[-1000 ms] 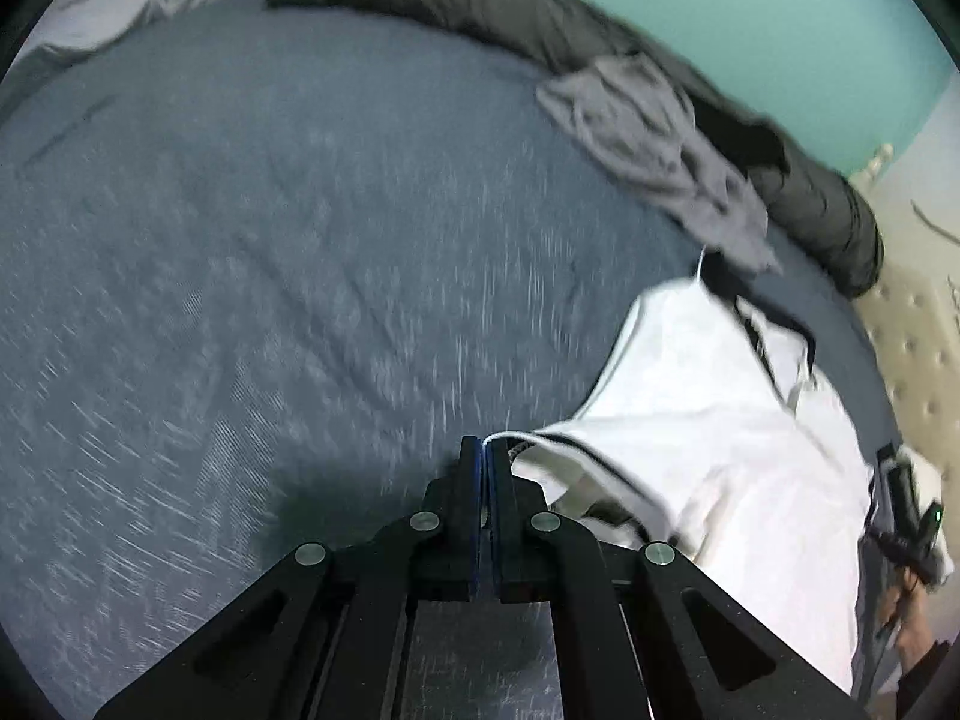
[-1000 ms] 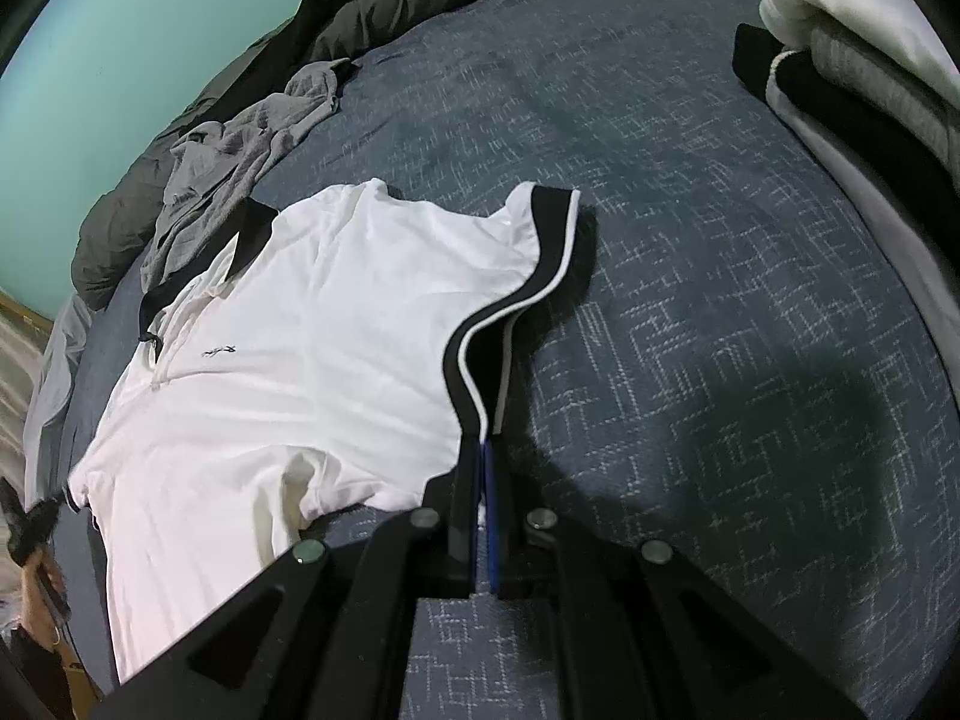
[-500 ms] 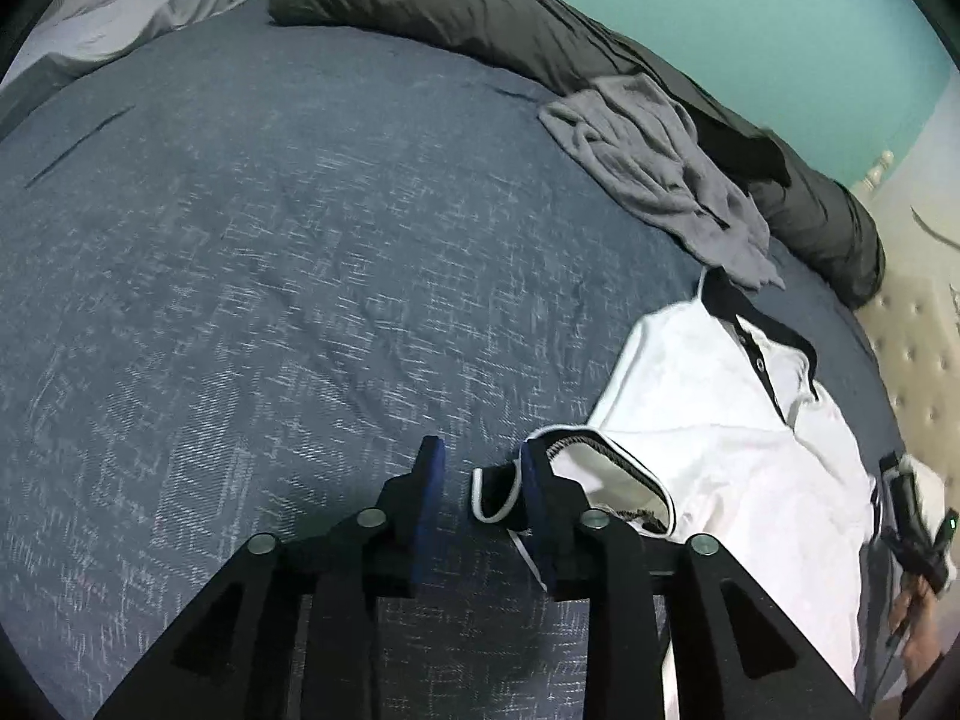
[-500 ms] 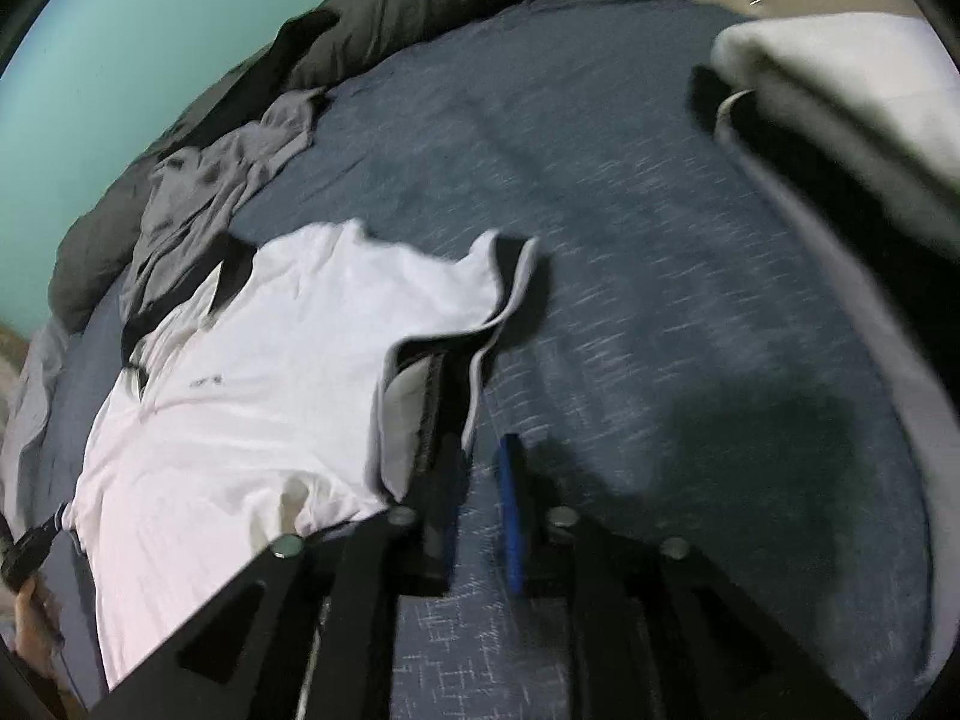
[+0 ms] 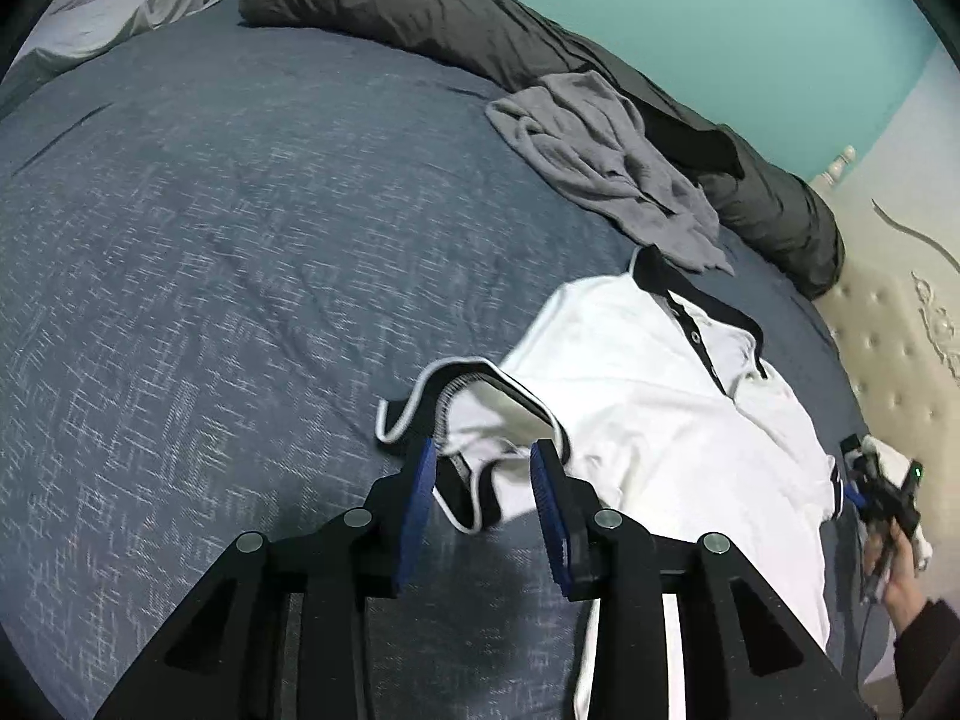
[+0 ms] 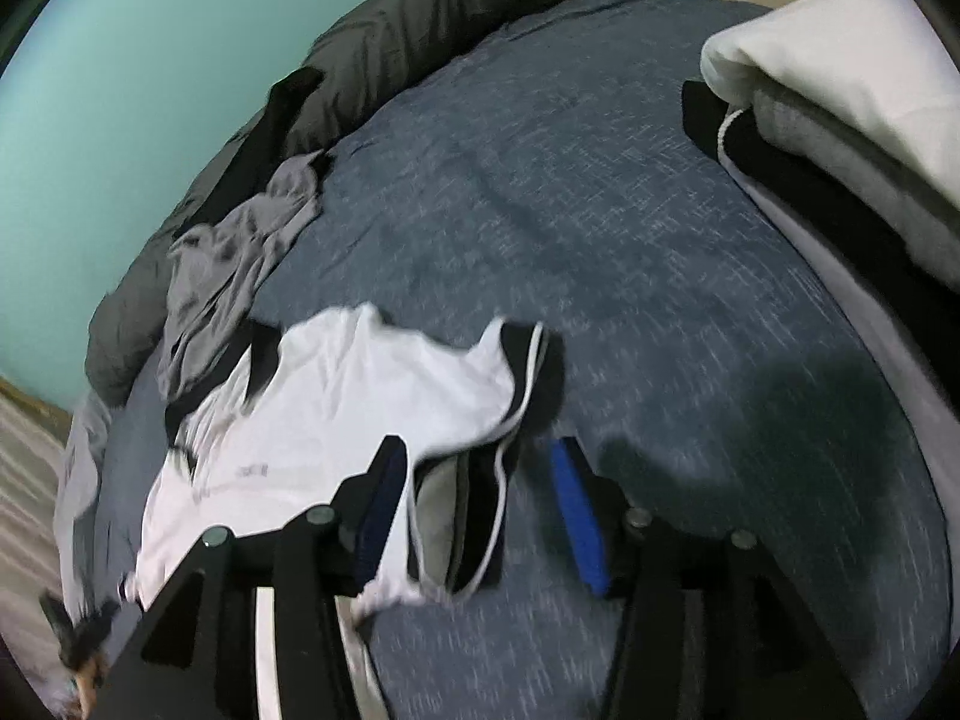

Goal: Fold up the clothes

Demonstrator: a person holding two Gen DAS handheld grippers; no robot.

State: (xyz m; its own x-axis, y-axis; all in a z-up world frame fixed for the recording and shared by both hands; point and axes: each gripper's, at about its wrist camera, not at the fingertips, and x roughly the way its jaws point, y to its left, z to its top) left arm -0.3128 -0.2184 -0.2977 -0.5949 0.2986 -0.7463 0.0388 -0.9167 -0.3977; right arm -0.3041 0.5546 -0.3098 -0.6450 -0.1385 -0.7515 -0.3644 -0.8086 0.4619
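A white polo shirt with black collar and black-trimmed sleeves lies face up on the blue-grey bed. My left gripper hangs just over one crumpled sleeve. Its jaws are opening, and the blue pads stand either side of the cloth without pressing it. In the right wrist view the same shirt is blurred. My right gripper is opening too, with the other sleeve lying loose between its fingers.
A crumpled grey garment lies beyond the shirt's collar, against a dark rolled duvet along the teal wall. A stack of folded clothes sits at the right. A padded headboard borders the bed. A hand shows at right.
Both grippers were shut on the sleeve edges and have since spread apart. The sleeves have dropped slack onto the bed. The right view has tilted and lifted slightly.
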